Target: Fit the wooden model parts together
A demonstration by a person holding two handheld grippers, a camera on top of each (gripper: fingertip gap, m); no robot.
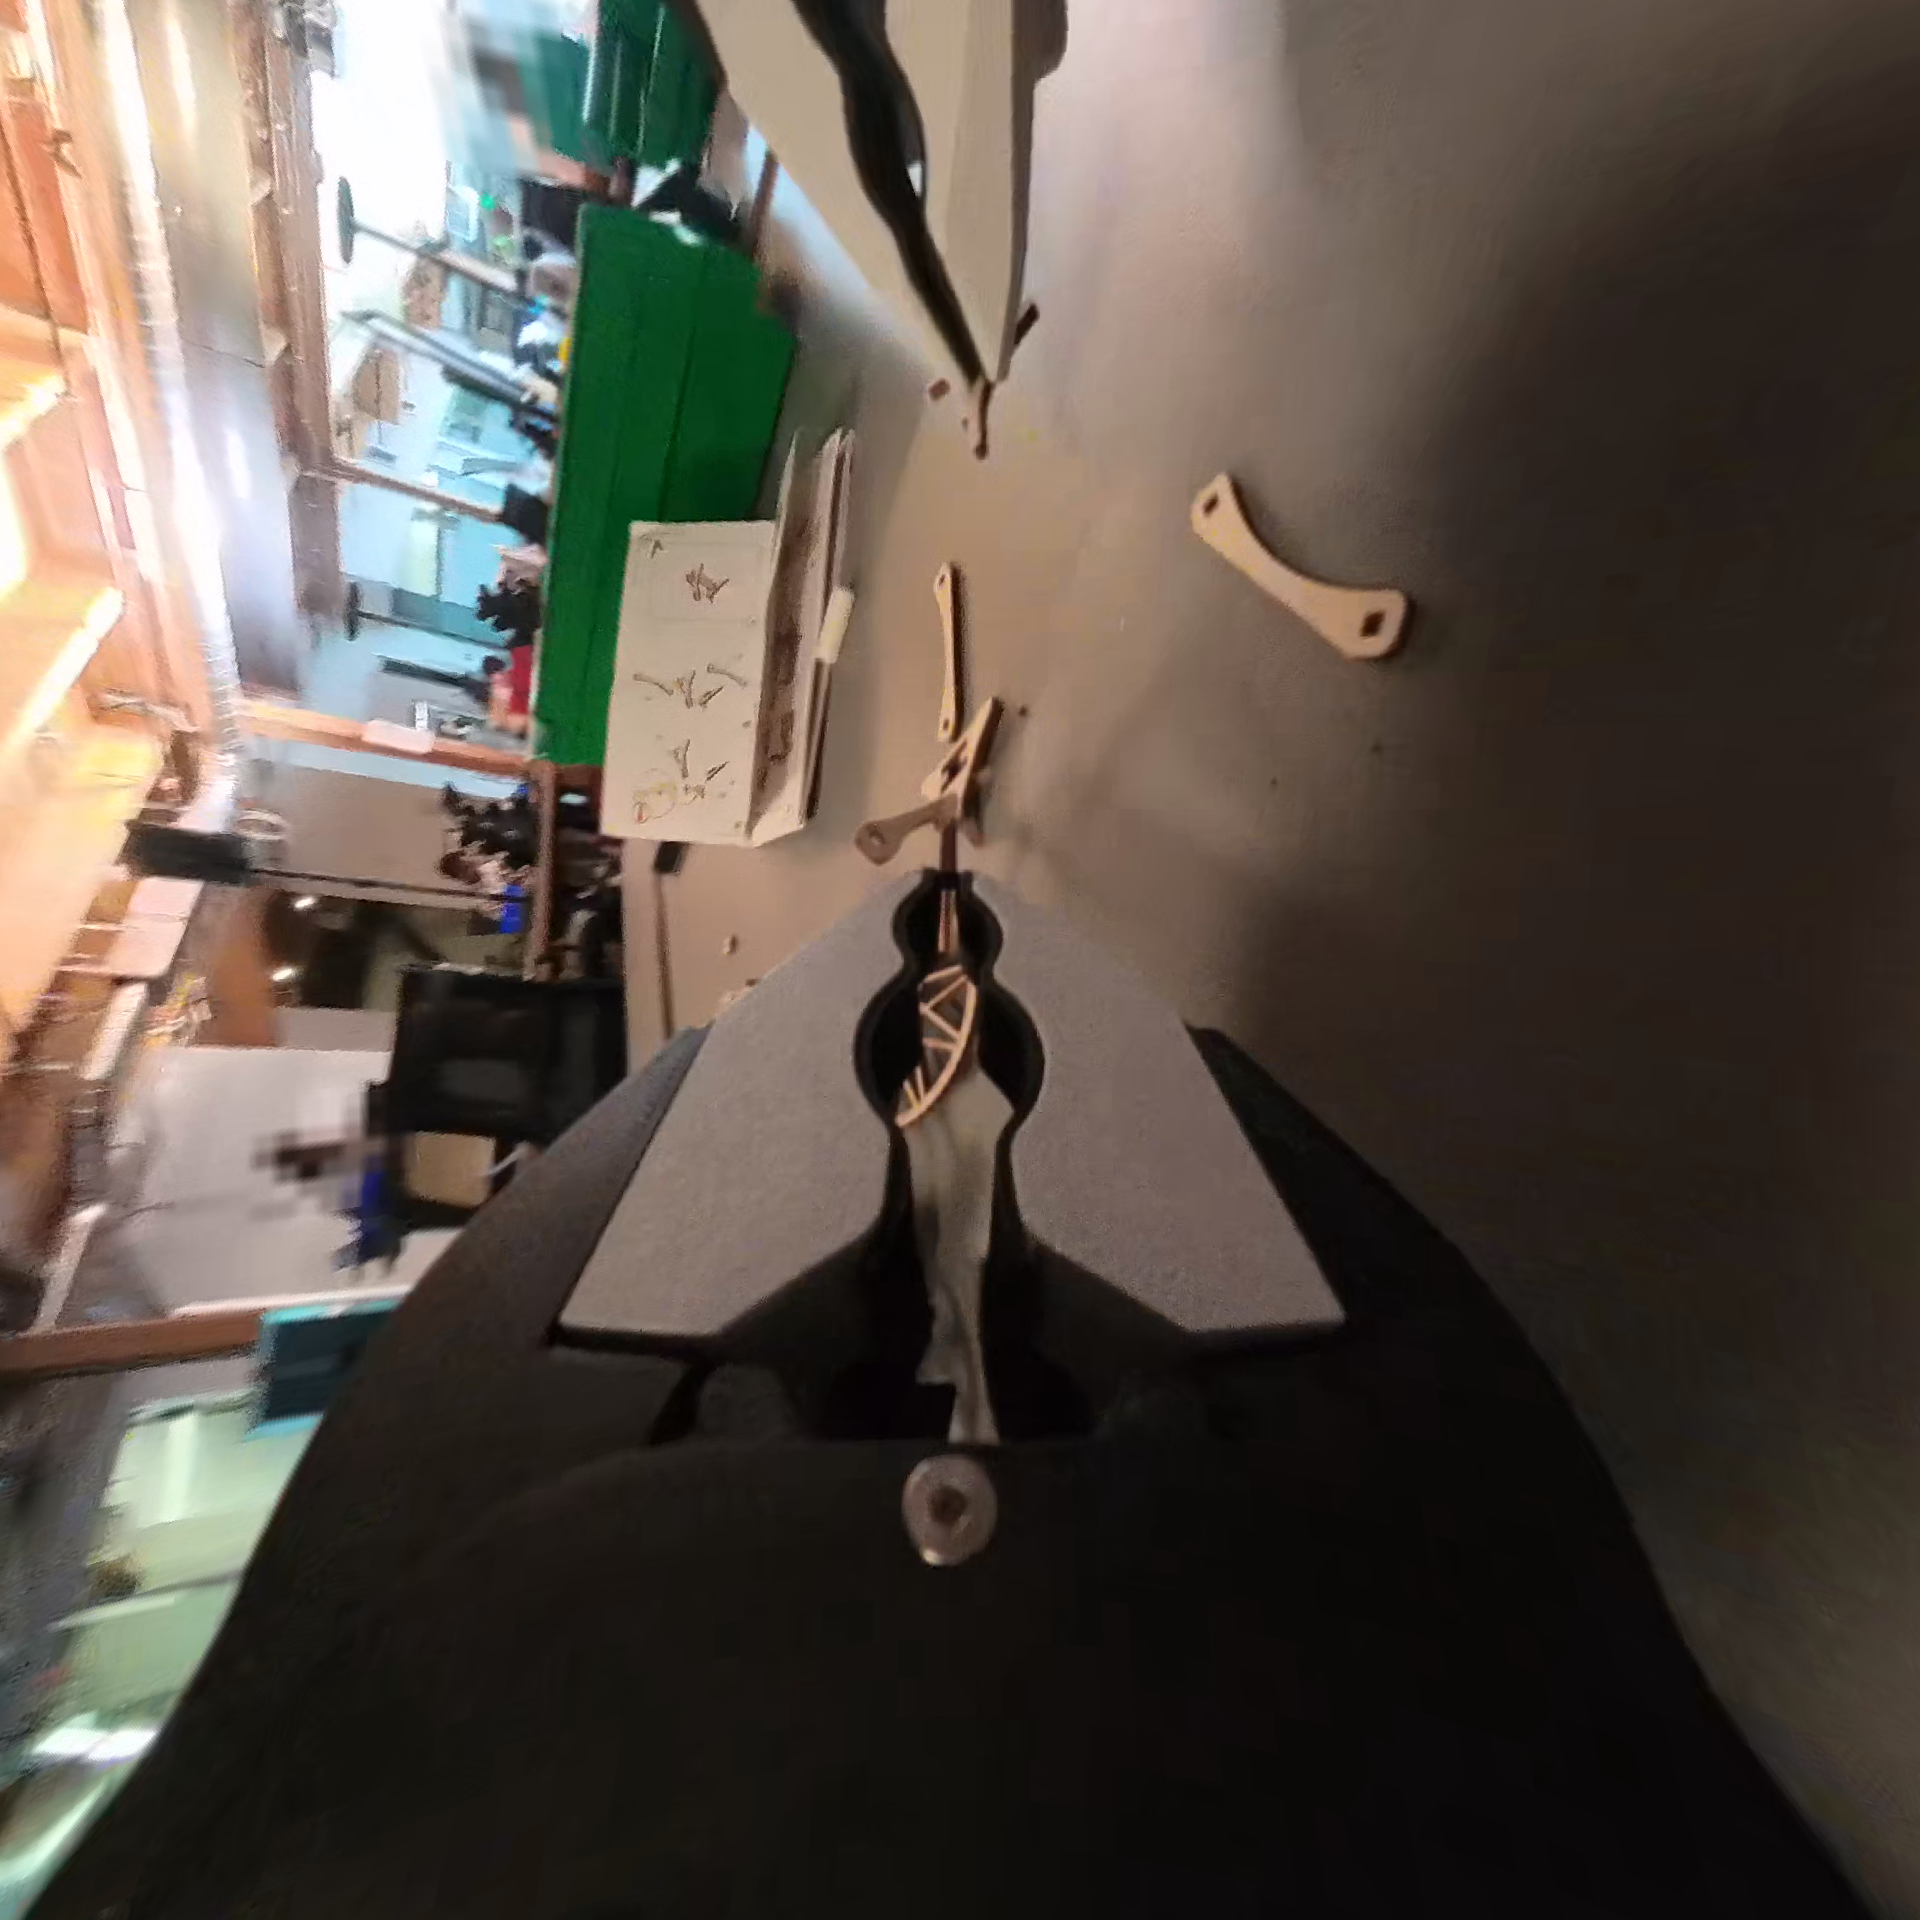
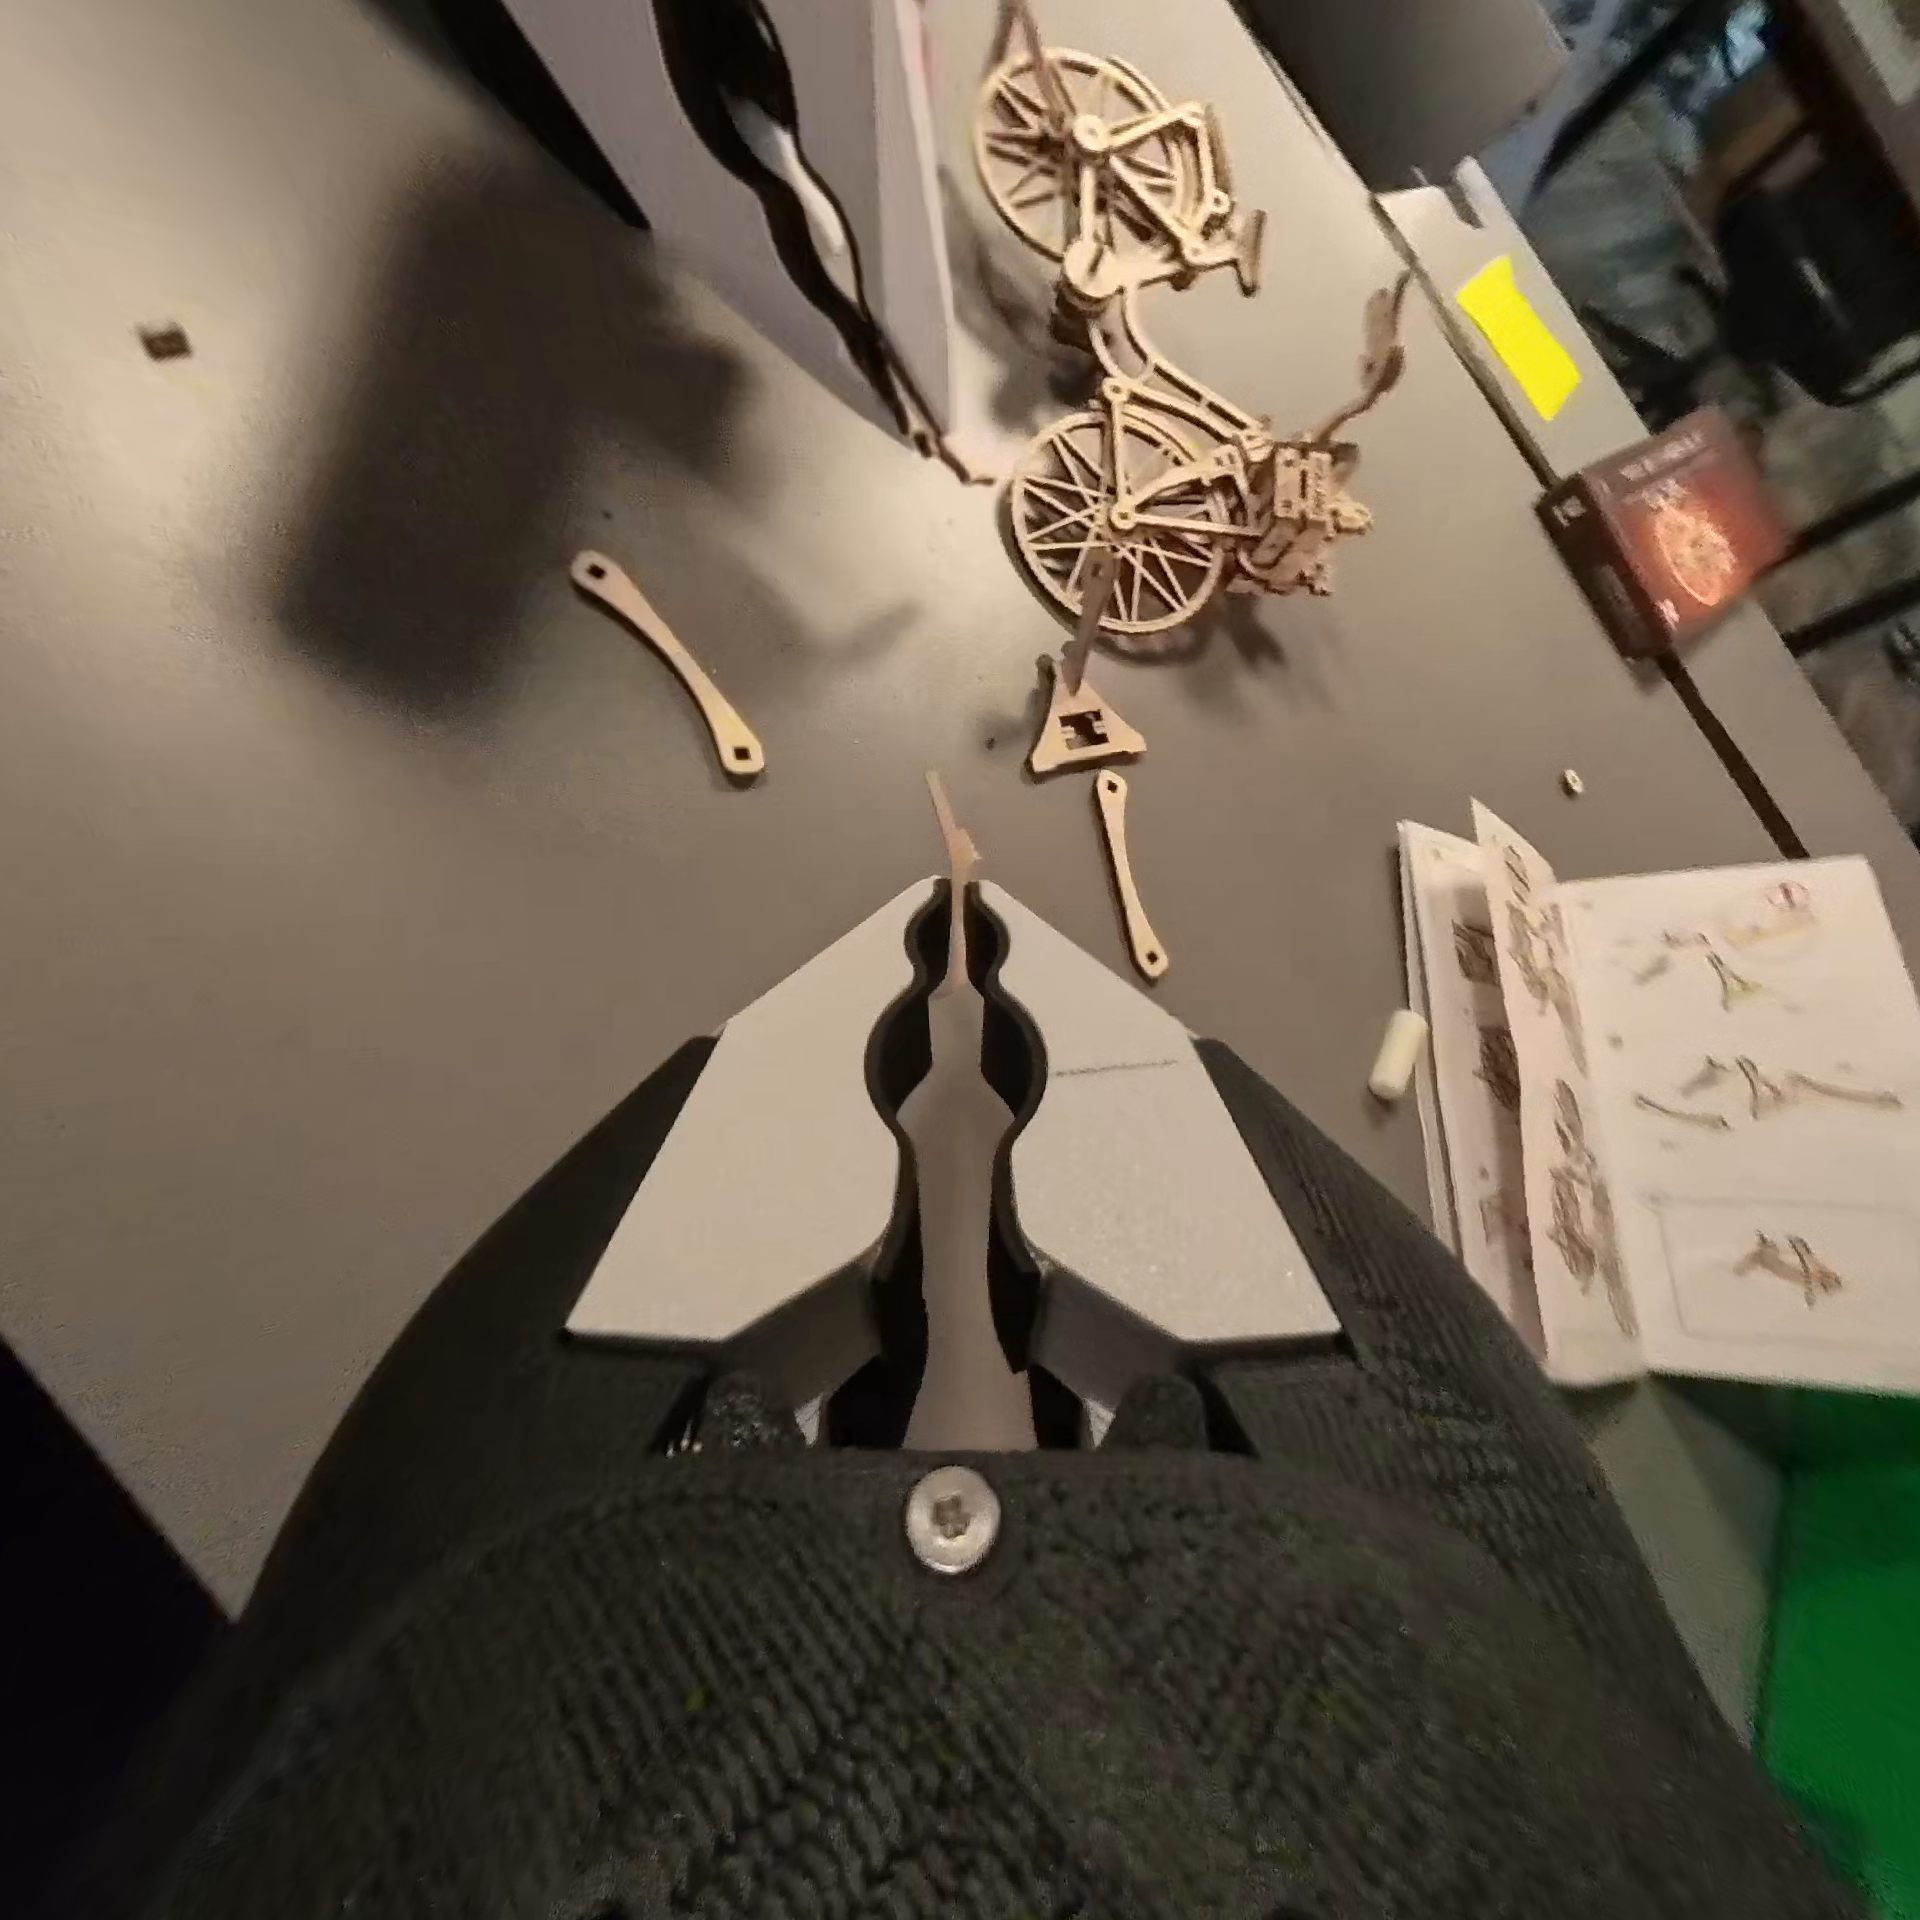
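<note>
My left gripper (image 1: 948, 885) is shut on the spoked wheel (image 1: 940, 1029) of a wooden bicycle model (image 2: 1143, 520). In the right wrist view this gripper (image 2: 810, 208) reaches in from the top and the model lies on the grey table (image 2: 364, 935). A triangular wooden piece (image 2: 1081, 727) sits below the wheel; it also shows in the left wrist view (image 1: 966, 764), just past the left fingertips. My right gripper (image 2: 954, 883) is shut on a thin wooden strip (image 2: 951, 847), held above the table near the triangular piece. In the left wrist view the right gripper (image 1: 935, 208) is at the top.
Two curved wooden strips (image 2: 670, 665) (image 2: 1127, 873) lie loose on the table. An open instruction booklet (image 2: 1662, 1091) and a small white cylinder (image 2: 1397, 1049) are at the right. A dark box (image 2: 1662, 530) and a yellow note (image 2: 1517, 338) sit at the far right edge. Left tips to right tips: about 11 cm.
</note>
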